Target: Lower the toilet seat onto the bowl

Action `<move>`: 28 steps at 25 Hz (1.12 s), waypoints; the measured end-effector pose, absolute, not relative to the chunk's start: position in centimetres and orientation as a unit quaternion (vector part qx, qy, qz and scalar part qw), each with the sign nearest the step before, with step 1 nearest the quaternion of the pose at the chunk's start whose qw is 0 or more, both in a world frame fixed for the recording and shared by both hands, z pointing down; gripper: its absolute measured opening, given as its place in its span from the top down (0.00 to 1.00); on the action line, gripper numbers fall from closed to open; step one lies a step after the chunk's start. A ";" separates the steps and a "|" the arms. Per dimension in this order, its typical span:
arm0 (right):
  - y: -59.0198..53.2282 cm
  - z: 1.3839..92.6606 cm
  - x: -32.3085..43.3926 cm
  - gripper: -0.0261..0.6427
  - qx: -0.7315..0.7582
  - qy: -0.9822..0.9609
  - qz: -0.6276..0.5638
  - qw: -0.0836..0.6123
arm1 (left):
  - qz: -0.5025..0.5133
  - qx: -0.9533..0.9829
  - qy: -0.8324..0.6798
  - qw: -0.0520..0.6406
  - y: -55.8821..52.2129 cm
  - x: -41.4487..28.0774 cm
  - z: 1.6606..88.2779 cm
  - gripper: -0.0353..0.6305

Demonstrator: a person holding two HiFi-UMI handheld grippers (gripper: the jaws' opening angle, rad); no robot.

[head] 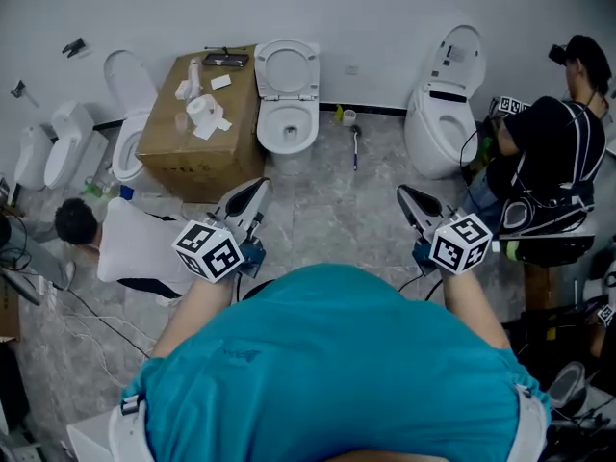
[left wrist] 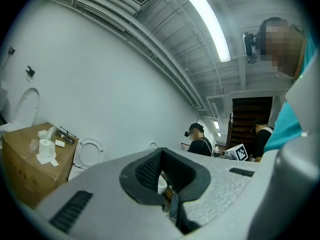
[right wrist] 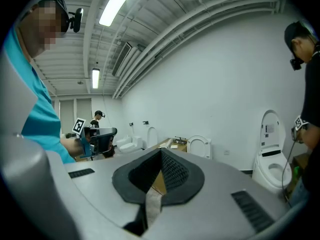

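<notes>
The white toilet (head: pixel 287 128) stands against the far wall, its seat (head: pixel 287 68) raised upright against the tank. The same raised seat appears small in the left gripper view (left wrist: pixel 90 153) and in the right gripper view (right wrist: pixel 199 146). My left gripper (head: pixel 252 192) and right gripper (head: pixel 409 198) are held up in front of my chest, well short of the toilet, one to each side of it. Each has its jaws together with nothing between them, as the left gripper (left wrist: pixel 162 171) and right gripper (right wrist: pixel 161 171) show in their own views.
A cardboard box (head: pixel 192 128) with a paper roll and small items stands left of the toilet. A second toilet (head: pixel 443 104) with its lid up stands at the right, next to a person in black (head: pixel 549 162). A person in white (head: pixel 125 243) crouches at the left near more toilets (head: pixel 130 133).
</notes>
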State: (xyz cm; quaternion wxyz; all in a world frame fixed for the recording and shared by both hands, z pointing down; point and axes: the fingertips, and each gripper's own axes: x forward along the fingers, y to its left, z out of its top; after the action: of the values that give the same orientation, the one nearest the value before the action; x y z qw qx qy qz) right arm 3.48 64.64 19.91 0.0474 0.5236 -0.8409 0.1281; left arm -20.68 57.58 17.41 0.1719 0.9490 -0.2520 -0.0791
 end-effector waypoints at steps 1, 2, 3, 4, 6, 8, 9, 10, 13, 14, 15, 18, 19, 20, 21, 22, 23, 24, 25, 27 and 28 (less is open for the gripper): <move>64.5 20.2 3.9 0.97 0.522 -0.842 0.131 0.048 | -0.076 0.949 -0.251 0.173 57.5 -20.1 17.6 0.95; 64.2 20.5 4.3 0.97 0.521 -0.842 0.134 0.047 | -0.073 0.949 -0.251 0.174 57.4 -19.6 17.8 0.95; 63.9 20.8 4.6 0.97 0.520 -0.842 0.137 0.047 | -0.069 0.949 -0.252 0.176 57.1 -19.3 18.0 0.95; 63.3 21.0 4.8 0.97 0.519 -0.842 0.140 0.046 | -0.066 0.949 -0.252 0.178 56.6 -19.1 18.2 0.95; 61.7 21.4 4.7 0.97 0.516 -0.843 0.144 0.047 | -0.060 0.948 -0.254 0.181 55.1 -19.1 18.5 0.95; 59.5 21.6 4.3 0.97 0.514 -0.844 0.145 0.048 | -0.058 0.948 -0.253 0.183 52.9 -19.5 18.7 0.95; 58.2 21.8 4.0 0.97 0.513 -0.844 0.145 0.048 | -0.059 0.949 -0.251 0.183 51.5 -19.7 18.7 0.95; 56.8 21.9 3.7 0.97 0.514 -0.844 0.144 0.048 | -0.061 0.950 -0.248 0.182 50.0 -20.0 18.7 0.95; 51.8 21.8 2.4 0.97 0.521 -0.841 0.137 0.048 | -0.067 0.954 -0.233 0.173 45.0 -20.8 18.5 0.95; 50.1 21.7 1.9 0.97 0.524 -0.839 0.138 0.048 | -0.068 0.955 -0.229 0.174 43.2 -21.1 18.5 0.95; 48.4 21.6 1.3 0.97 0.526 -0.837 0.139 0.048 | -0.067 0.956 -0.223 0.177 41.4 -21.4 18.5 0.95; 43.7 20.8 -0.7 0.97 0.526 -0.839 0.129 0.054 | -0.063 0.961 -0.204 0.174 36.3 -22.1 18.0 0.95; 42.1 20.6 -1.1 0.97 0.527 -0.839 0.123 0.054 | -0.063 0.963 -0.199 0.170 34.6 -22.3 17.8 0.95; 40.4 20.4 -1.5 0.97 0.529 -0.838 0.121 0.051 | -0.063 0.965 -0.195 0.167 32.8 -22.6 17.6 0.95; 38.7 20.2 -1.8 0.97 0.533 -0.836 0.121 0.047 | -0.065 0.965 -0.192 0.166 31.1 -22.8 17.5 0.95; 37.0 20.2 -2.1 0.97 0.535 -0.835 0.122 0.043 | -0.066 0.965 -0.189 0.167 29.5 -23.1 17.5 0.95; 35.5 20.2 -2.4 0.97 0.536 -0.834 0.124 0.042 | -0.066 0.966 -0.187 0.167 28.1 -23.4 17.5 0.95; 34.1 20.3 -2.8 0.97 0.536 -0.834 0.125 0.043 | -0.065 0.966 -0.185 0.167 26.8 -23.7 17.5 0.95; 32.8 20.3 -3.1 0.97 0.534 -0.835 0.124 0.046 | -0.063 0.967 -0.183 0.166 25.6 -23.9 17.6 0.95; 30.3 20.2 -3.5 0.97 0.531 -0.837 0.125 0.049 | -0.061 0.966 -0.184 0.169 23.2 -24.2 17.8 0.95; 29.2 20.2 -3.6 0.97 0.530 -0.837 0.126 0.050 | -0.060 0.965 -0.186 0.172 22.1 -24.3 17.9 0.95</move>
State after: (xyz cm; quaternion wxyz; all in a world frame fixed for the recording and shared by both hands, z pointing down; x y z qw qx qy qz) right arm -3.55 29.23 20.22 0.0499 0.5300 -0.8370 0.1264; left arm -24.34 22.06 17.90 0.1723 0.9654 -0.1862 -0.0604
